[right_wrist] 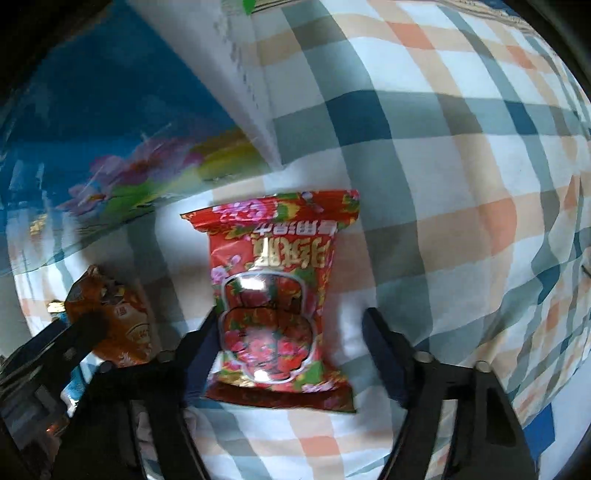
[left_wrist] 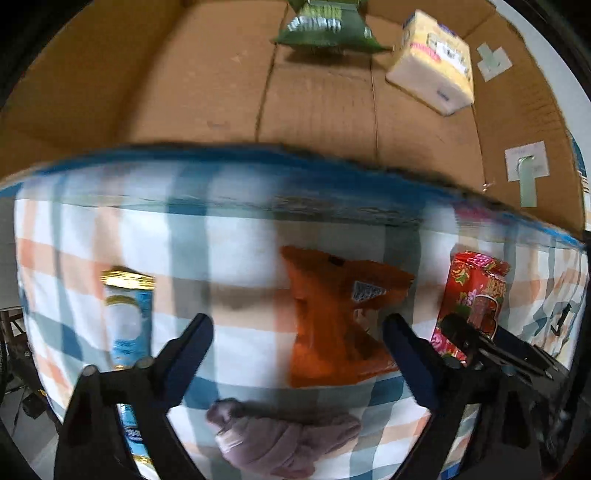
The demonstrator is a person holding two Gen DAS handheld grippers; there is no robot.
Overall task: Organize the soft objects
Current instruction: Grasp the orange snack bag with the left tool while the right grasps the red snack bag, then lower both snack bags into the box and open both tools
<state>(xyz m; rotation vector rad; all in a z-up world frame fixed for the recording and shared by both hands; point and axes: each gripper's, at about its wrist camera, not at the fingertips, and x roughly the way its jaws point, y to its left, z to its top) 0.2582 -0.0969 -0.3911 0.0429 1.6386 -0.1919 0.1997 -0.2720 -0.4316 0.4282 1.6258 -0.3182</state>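
left gripper [left_wrist: 297, 347]: we are holding it spread wide and empty over the checked cloth, the orange snack bag sitting between the tips but untouched; likely we are lining up on it.
right gripper [right_wrist: 290, 334]: we are keeping it released too, jaws apart, straddling the lower half of the red flowered snack packet; the left tip looks just beside the packet edge, contact unclear, nothing pinched yet.
mauve cloth bundle [left_wrist: 284, 439]: lying crumpled nearest the left wrist camera, below the open tips, so we are reaching past it.
orange snack bag [left_wrist: 332, 317]: lying flat mid-cloth, puffy, well apart from the blue packet; we judge it will crumple if squeezed hard.
red flowered snack packet [right_wrist: 277, 302]: lying flat, print upside down to us, seal end pointing away; seen at the right in the left wrist view, with the right gripper over it.
blue snack packet [left_wrist: 127, 317]: lying left of the left gripper, partly hidden behind its finger.
checked cloth [left_wrist: 240, 236]: covering the work surface, serving as the pick zone.
cardboard box [left_wrist: 314, 103]: sitting beyond the cloth edge, open; we are guessing it is the drop zone.
green snack bag [left_wrist: 325, 26]: already lying inside the box at the far side.
yellow tissue pack [left_wrist: 436, 59]: also inside the box, right of the green bag, tilted.
progress: two items look sorted, four are waiting on the cloth.
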